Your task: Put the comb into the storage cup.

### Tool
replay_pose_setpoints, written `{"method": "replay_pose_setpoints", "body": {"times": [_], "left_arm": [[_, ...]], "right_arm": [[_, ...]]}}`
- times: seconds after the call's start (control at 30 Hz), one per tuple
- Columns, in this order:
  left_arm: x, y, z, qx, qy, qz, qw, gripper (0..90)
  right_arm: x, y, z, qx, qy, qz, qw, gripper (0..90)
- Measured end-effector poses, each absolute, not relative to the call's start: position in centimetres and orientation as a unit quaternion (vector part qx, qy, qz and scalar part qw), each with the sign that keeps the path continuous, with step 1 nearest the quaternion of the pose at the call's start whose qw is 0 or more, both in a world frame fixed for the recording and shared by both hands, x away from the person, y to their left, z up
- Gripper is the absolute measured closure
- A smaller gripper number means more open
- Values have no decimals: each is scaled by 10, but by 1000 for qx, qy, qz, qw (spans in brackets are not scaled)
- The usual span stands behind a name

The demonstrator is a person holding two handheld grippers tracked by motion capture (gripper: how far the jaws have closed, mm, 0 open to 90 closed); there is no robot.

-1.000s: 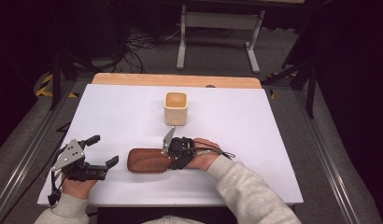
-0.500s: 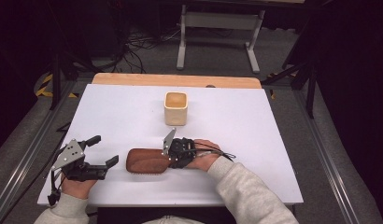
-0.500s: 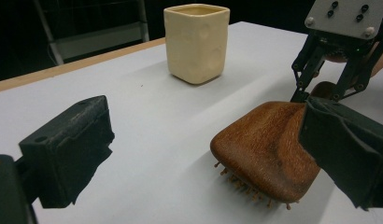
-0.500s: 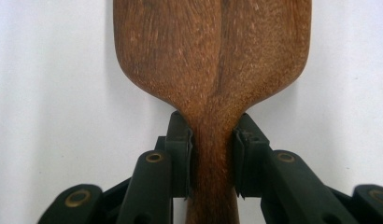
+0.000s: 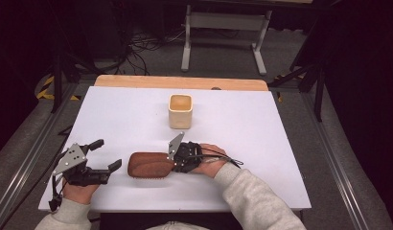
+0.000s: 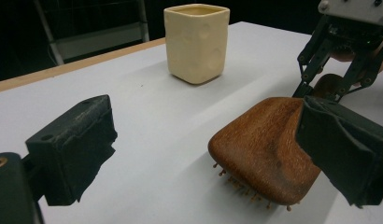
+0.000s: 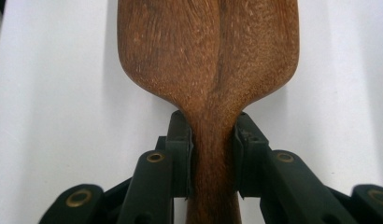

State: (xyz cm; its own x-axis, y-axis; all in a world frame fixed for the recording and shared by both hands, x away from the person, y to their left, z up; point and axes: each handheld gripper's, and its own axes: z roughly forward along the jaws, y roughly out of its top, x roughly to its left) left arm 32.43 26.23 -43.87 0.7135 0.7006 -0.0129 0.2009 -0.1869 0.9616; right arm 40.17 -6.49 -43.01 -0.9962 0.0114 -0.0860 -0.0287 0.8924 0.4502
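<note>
Wooden hairbrush [image 5: 150, 165] lying on the white tabletop [image 5: 261, 134], near the front edge, between the two grippers. Long axis roughly parallel to that front edge: broad head toward the left gripper [image 5: 104, 154], handle toward the right gripper [image 5: 174, 160]. Bristle side down, smooth back up; short pins with rounded tips visible under the head's edge in the left gripper view [image 6: 269, 151].

Material: reddish-brown wood, fine open grain, one dark seam running along the length of the back [image 7: 213, 60]. Shape: rounded paddle head, gently domed, tapering through curved shoulders into a narrow straight handle.

Right gripper [image 7: 212, 158]: jaws clenched on the handle just below the shoulders, pads pressed flat against both sides of the wood. Jaws recently closing, now grasping the hairbrush. Hand in a grey sleeve [image 5: 254, 196] behind it.

Left gripper [image 6: 206, 154]: jaws released and standing wide apart, having just narrowed slightly; nothing pressed between them. Head of the hairbrush just beside the right-hand jaw in its own view; contact there cannot be told. Black, matte, slightly frayed padding on both.

Cream cup [image 5: 180, 110] farther back on the tabletop, well apart from the hairbrush: squarish with rounded corners, dimpled glazed walls, upright, mouth open upward. Bare wooden strip [image 5: 180, 82] along the far edge.
</note>
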Motion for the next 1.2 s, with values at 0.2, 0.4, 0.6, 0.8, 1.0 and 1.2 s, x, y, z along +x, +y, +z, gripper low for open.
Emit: {"method": "replay_pose_setpoints", "body": {"times": [0.2,0.4,0.6,0.8,1.0,1.2], "left_arm": [[325,262,-439,735,309,223,561,49],[326,259,-438,736,297,224,566,18],[325,256,-437,734,279,222,578,1],[327,256,-438,732,273,215,586,0],[328,256,-440,733,278,210,585,0],[328,255,-441,736,284,208,579,1]], "right_arm": [[397,-71,-419,2,963,262,57,721],[391,-81,-409,14,950,301,80,721],[386,-90,-402,25,938,331,99,720],[380,-100,-393,38,922,368,117,720],[373,-109,-389,53,902,405,139,720],[370,-120,-389,78,884,433,157,720]]}}
